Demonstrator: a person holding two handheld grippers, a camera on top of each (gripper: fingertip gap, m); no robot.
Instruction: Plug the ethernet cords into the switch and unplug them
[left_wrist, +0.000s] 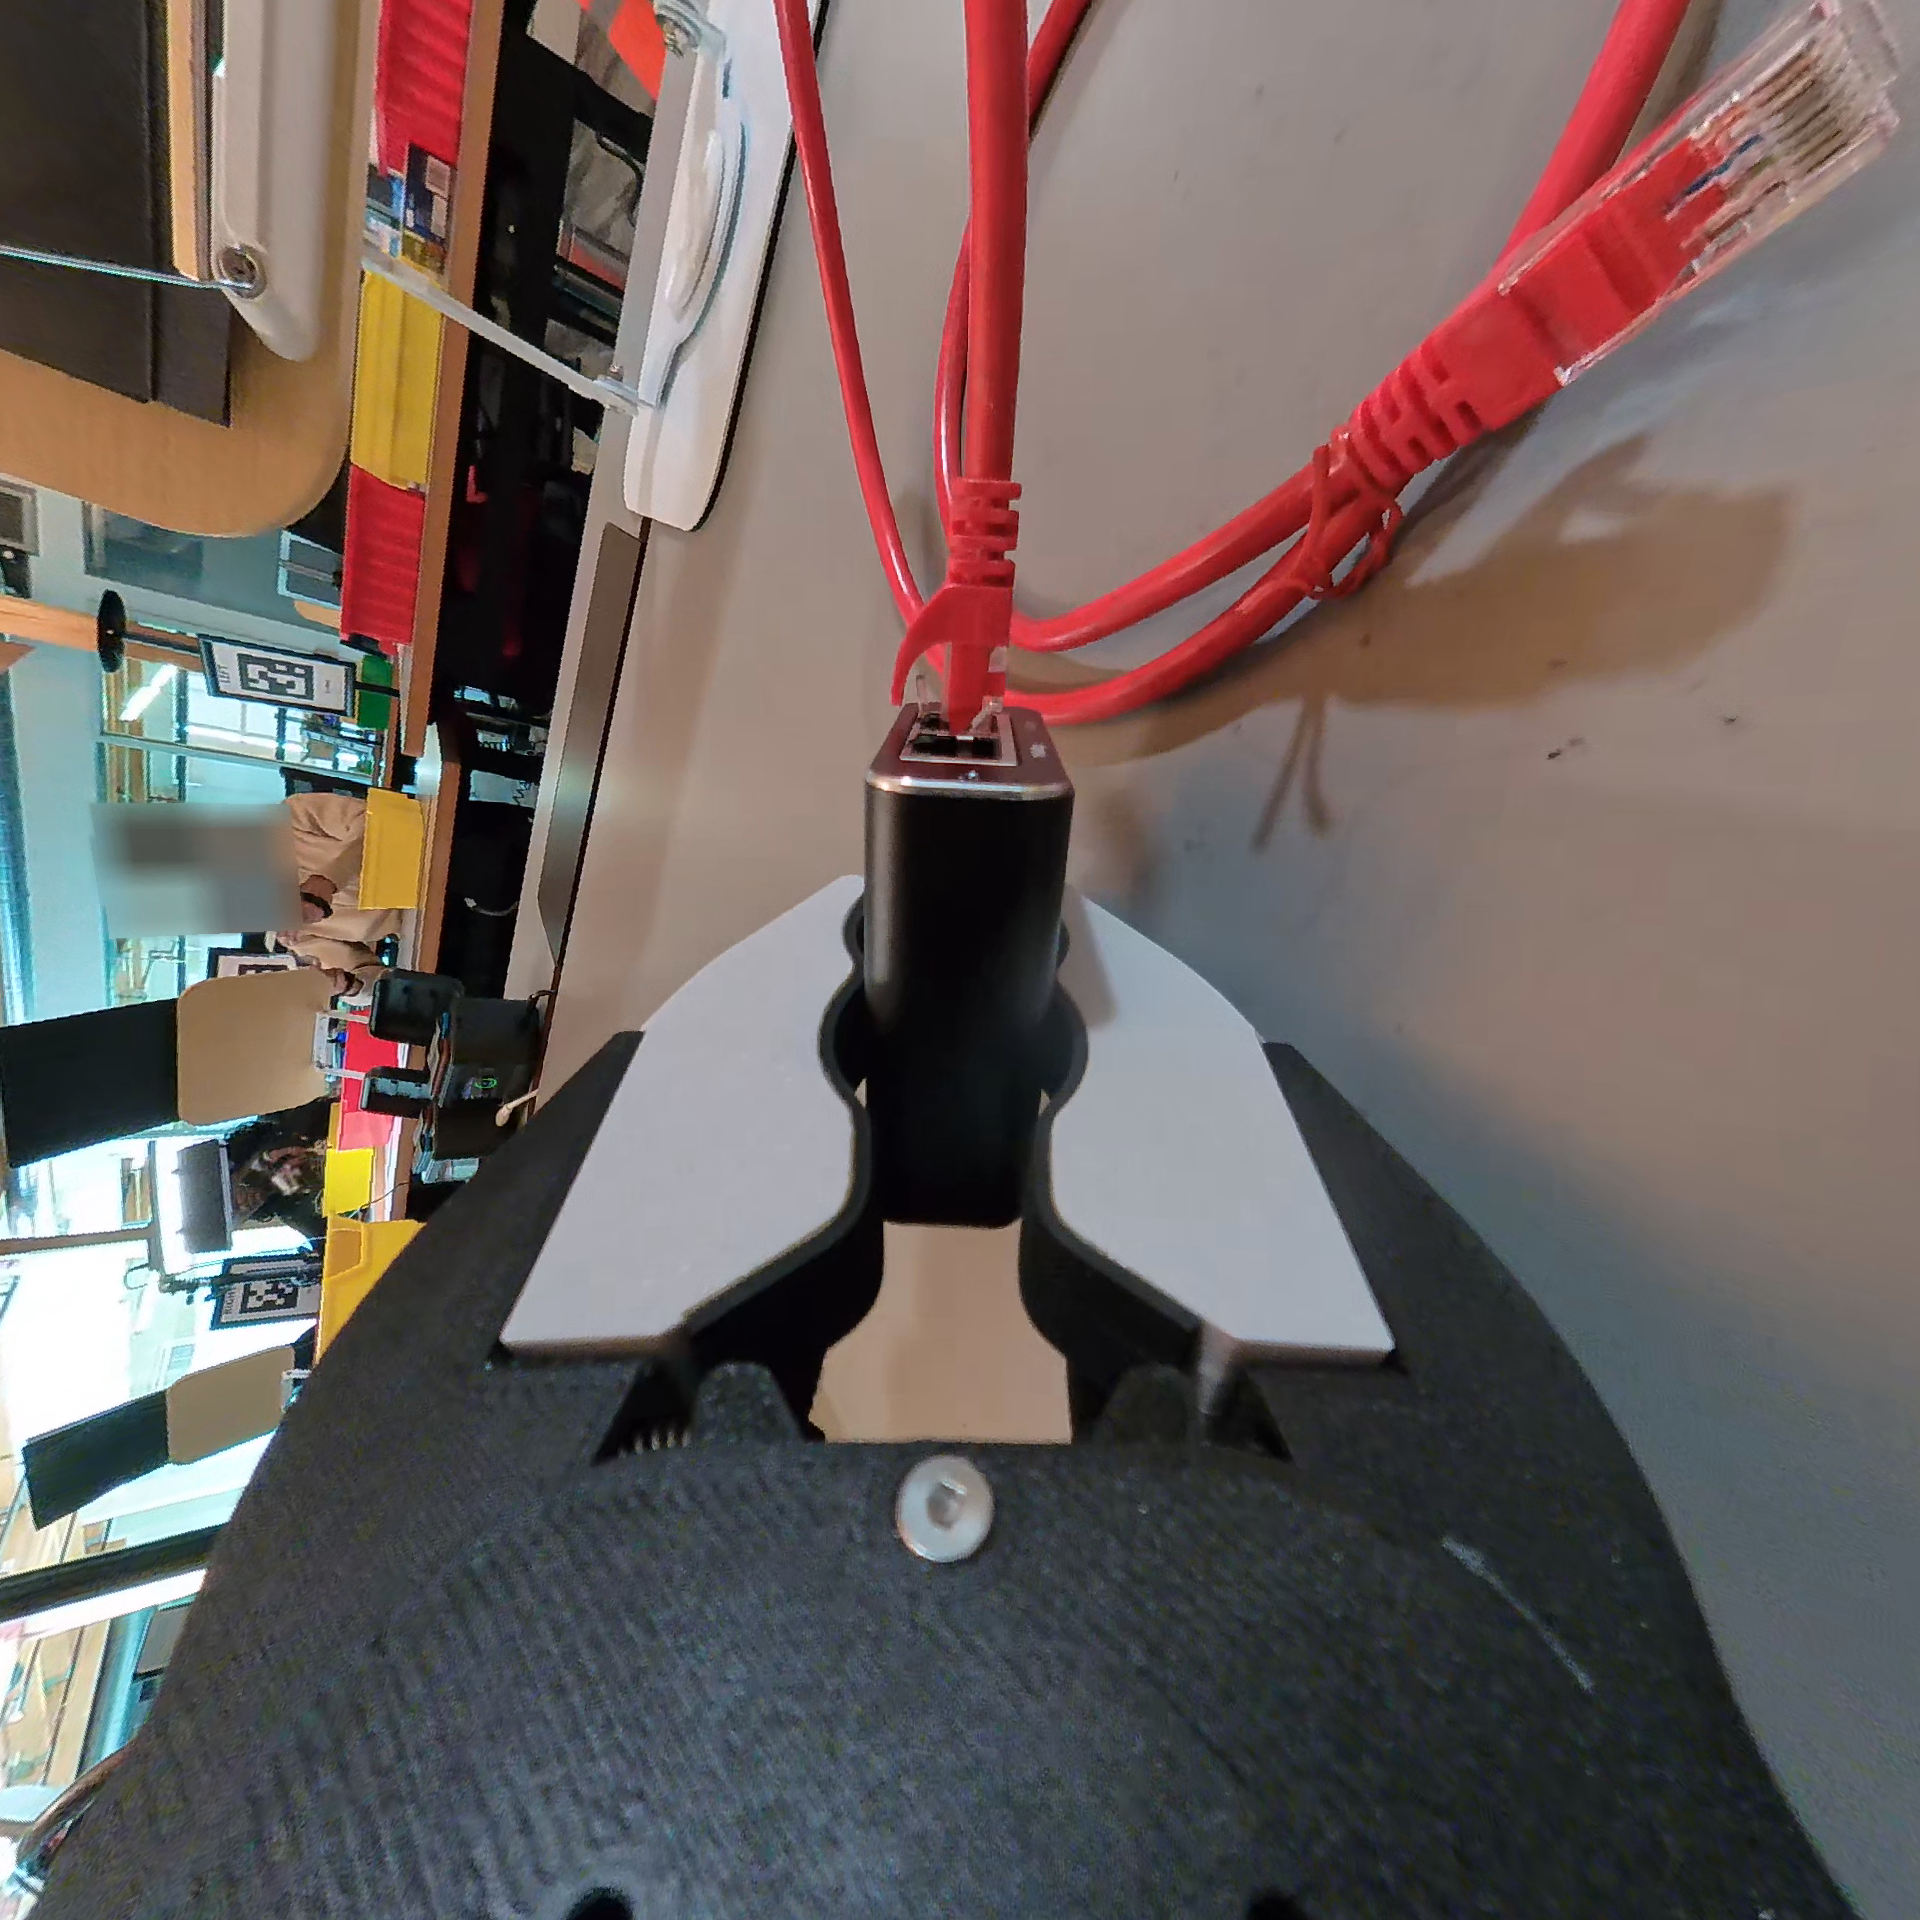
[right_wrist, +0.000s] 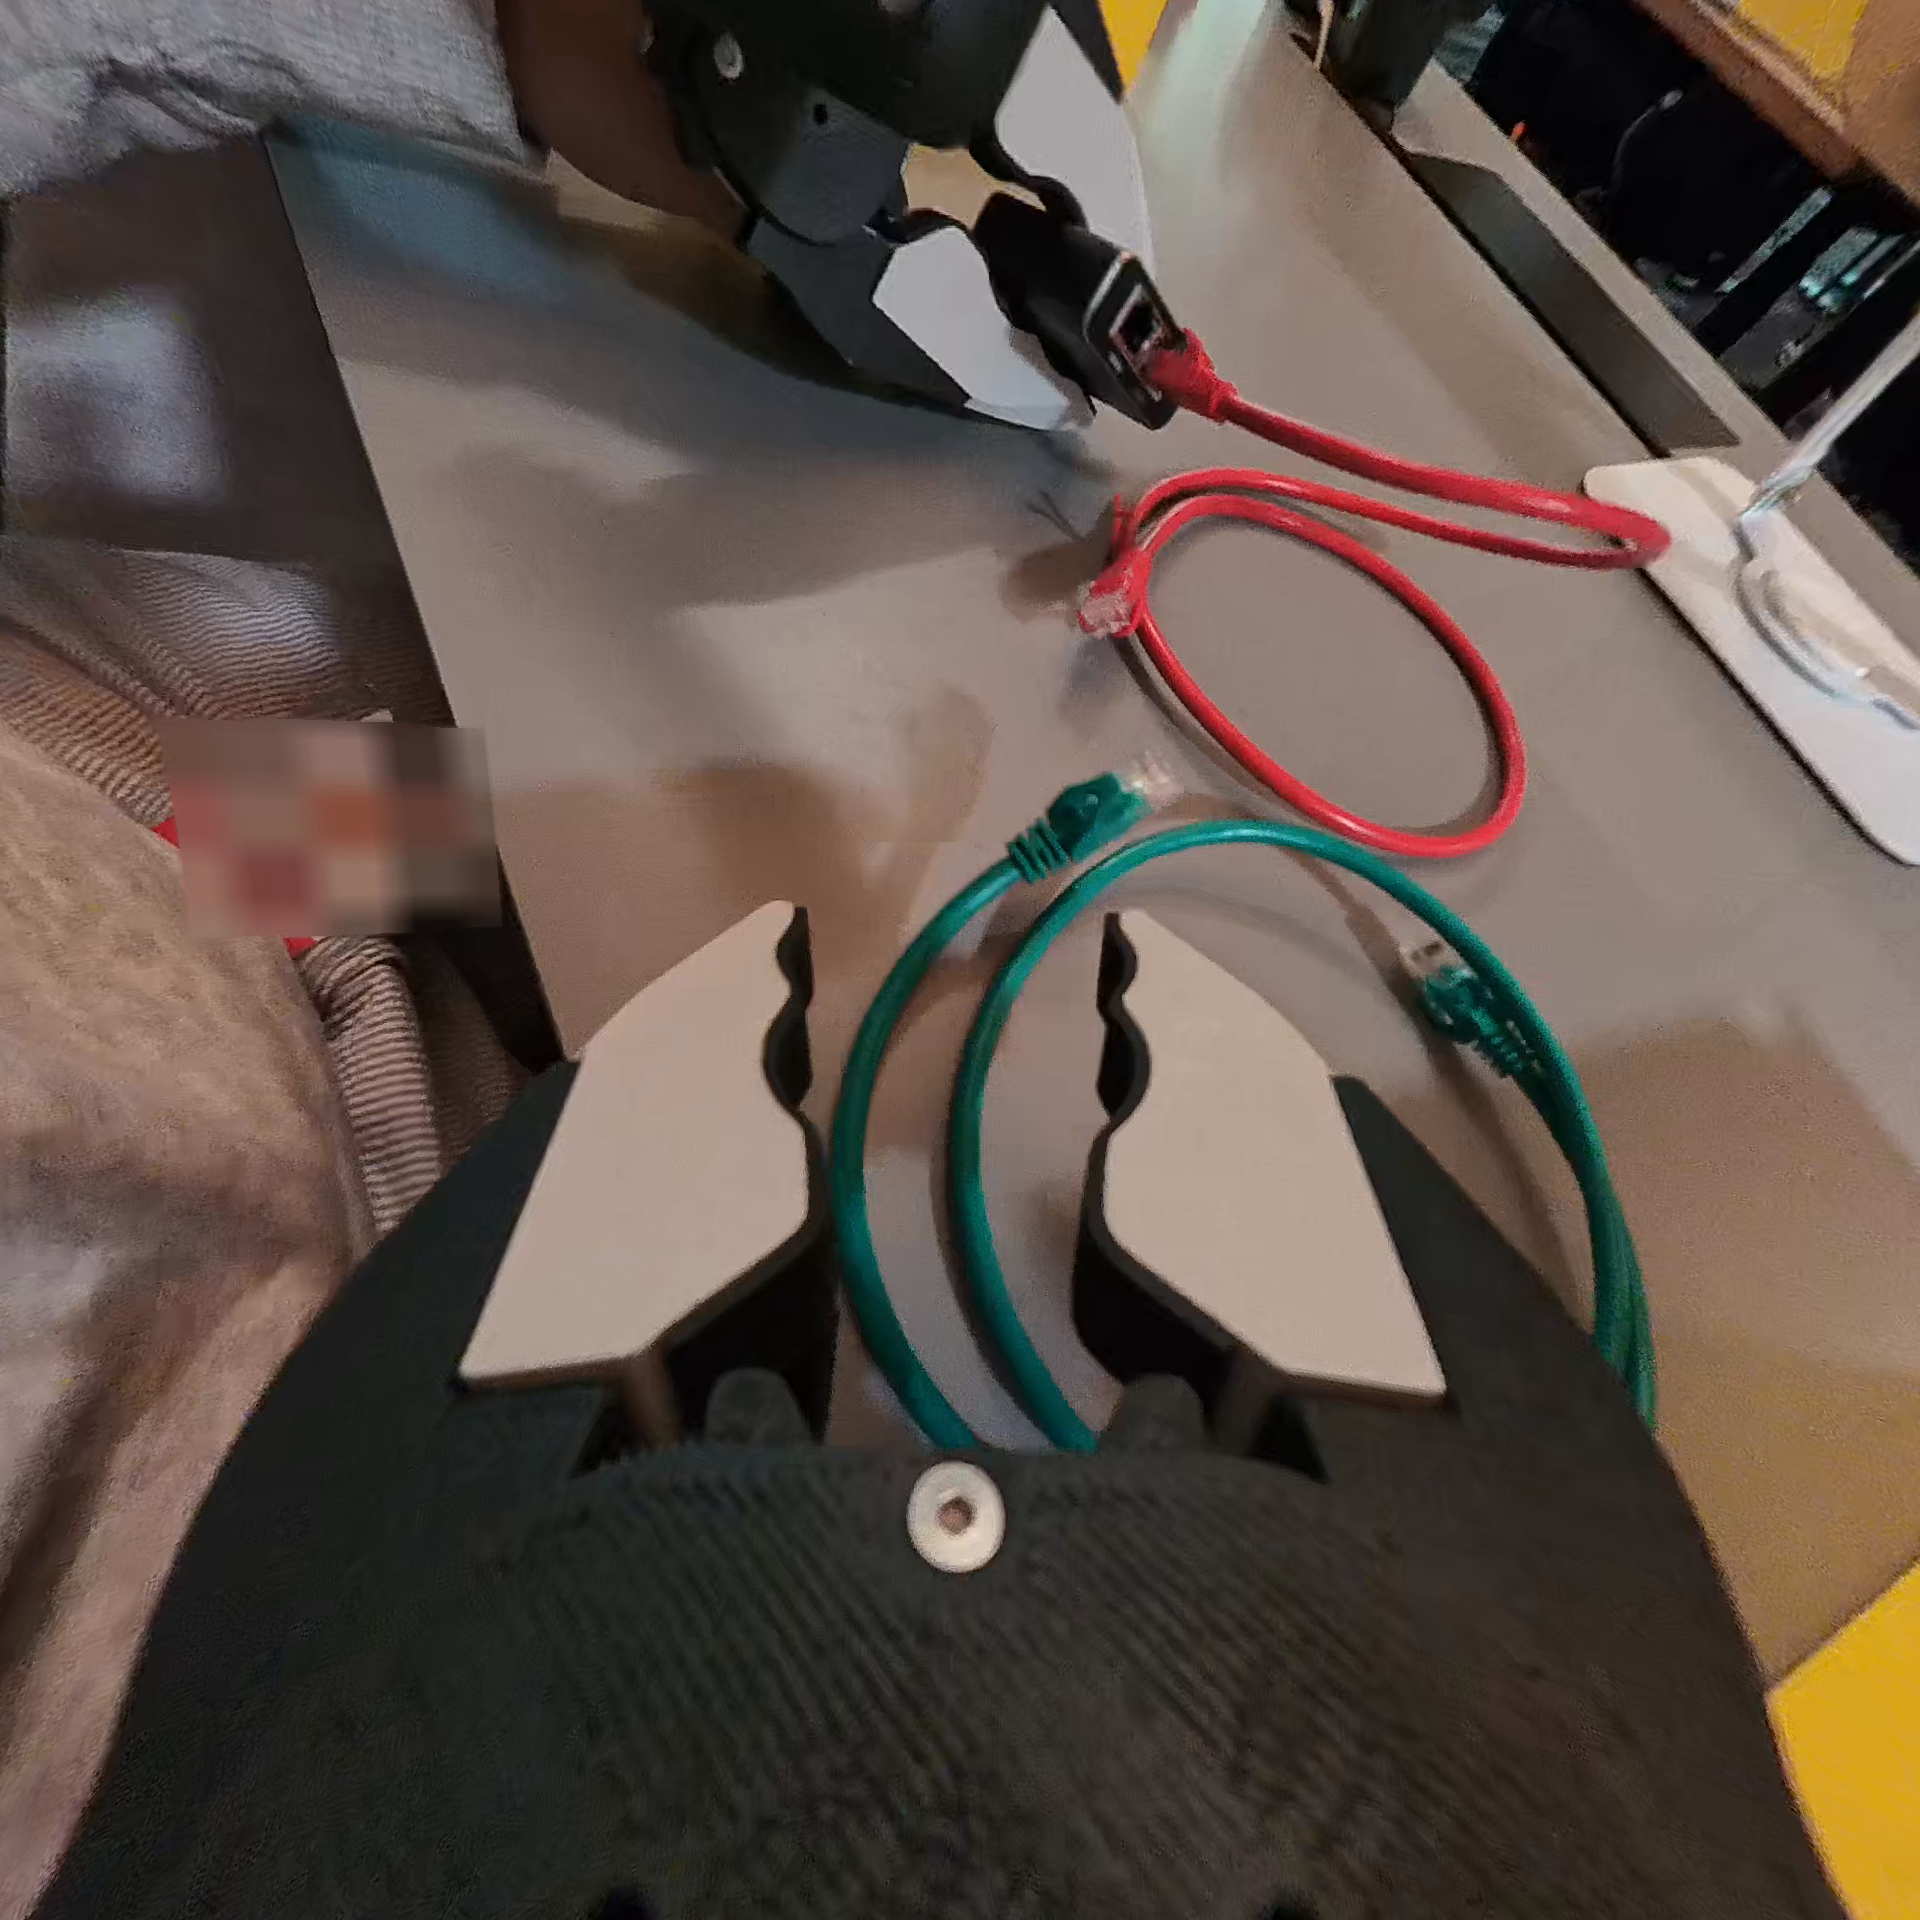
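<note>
Left wrist view: my left gripper (left_wrist: 961, 1049) is clamped on the smooth black switch (left_wrist: 964, 935), red cord (left_wrist: 982, 582) plugged at its far end. If I pull crooked, the thin latch may snap.

Right wrist view: my right gripper (right_wrist: 954, 997) is apart above the rubbery green cord (right_wrist: 904, 1049); its loop may snag.

No readable words or numbers anywhere. Only signs without letters: black-and-white square marker card (left_wrist: 275, 677) at nine o'clock of the left wrist view, in the background; second such marker card (left_wrist: 265, 1299) lower, near eight o'clock. Tiny pale marks on the switch (left_wrist: 966, 831) beside its ports, too small to read. Right wrist view blurred, nothing legible on the desk (right_wrist: 727, 582).
</note>
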